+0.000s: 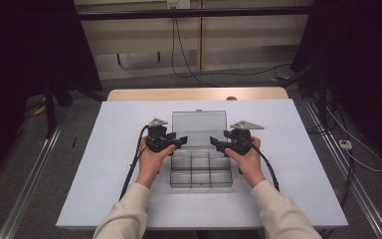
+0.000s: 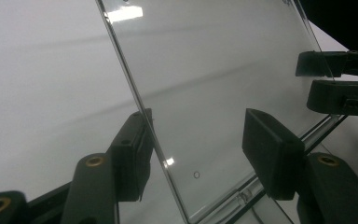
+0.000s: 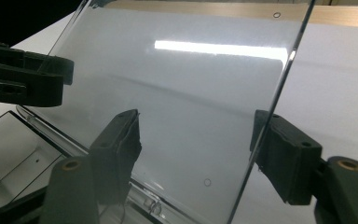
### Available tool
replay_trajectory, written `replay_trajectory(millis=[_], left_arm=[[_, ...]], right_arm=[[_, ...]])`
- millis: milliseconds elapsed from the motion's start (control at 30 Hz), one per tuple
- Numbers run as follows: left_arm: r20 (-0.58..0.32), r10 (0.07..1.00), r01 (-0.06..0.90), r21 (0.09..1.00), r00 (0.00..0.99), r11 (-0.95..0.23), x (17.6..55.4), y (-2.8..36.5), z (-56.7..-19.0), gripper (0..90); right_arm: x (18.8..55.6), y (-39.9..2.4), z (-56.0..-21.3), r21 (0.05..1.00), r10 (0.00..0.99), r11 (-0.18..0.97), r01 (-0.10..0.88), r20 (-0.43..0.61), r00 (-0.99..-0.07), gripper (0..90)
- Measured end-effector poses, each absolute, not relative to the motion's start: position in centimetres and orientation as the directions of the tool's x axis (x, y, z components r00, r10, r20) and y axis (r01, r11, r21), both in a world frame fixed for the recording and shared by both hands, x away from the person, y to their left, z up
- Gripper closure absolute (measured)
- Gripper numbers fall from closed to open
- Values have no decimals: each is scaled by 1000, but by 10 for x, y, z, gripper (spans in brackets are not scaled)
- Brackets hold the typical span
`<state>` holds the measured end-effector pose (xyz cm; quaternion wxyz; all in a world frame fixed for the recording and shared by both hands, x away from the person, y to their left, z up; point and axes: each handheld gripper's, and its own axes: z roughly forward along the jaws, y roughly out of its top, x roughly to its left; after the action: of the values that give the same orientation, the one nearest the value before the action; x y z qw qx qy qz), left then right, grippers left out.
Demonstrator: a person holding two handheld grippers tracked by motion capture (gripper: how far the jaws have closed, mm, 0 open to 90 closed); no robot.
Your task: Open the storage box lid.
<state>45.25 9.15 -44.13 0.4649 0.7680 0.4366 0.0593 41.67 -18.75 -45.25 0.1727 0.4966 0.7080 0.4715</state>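
Note:
A clear plastic compartment box sits mid-table, and its clear lid is swung up and back. My left gripper is at the lid's left edge and my right gripper is at its right edge, each held in a hand. In the left gripper view the lid slants across between the parted jaws of the left gripper, with its edge beside the left pad. In the right gripper view the lid crosses the right gripper, with its edge against the right pad. Neither pair of jaws is clamped on it.
The box rests on a white table with a wooden strip along its far edge. Cables trail off the front from both grippers. Dark stands and floor cables flank the table. The box's compartments look empty.

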Motion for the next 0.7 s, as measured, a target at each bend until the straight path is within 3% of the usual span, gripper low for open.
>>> replay_trajectory(millis=[700], left_arm=[[-319,733,633,749,601,-193,455,83,-445,324]], right_arm=[[420,-183,-456,831,870,44,555,241,-431,253]])
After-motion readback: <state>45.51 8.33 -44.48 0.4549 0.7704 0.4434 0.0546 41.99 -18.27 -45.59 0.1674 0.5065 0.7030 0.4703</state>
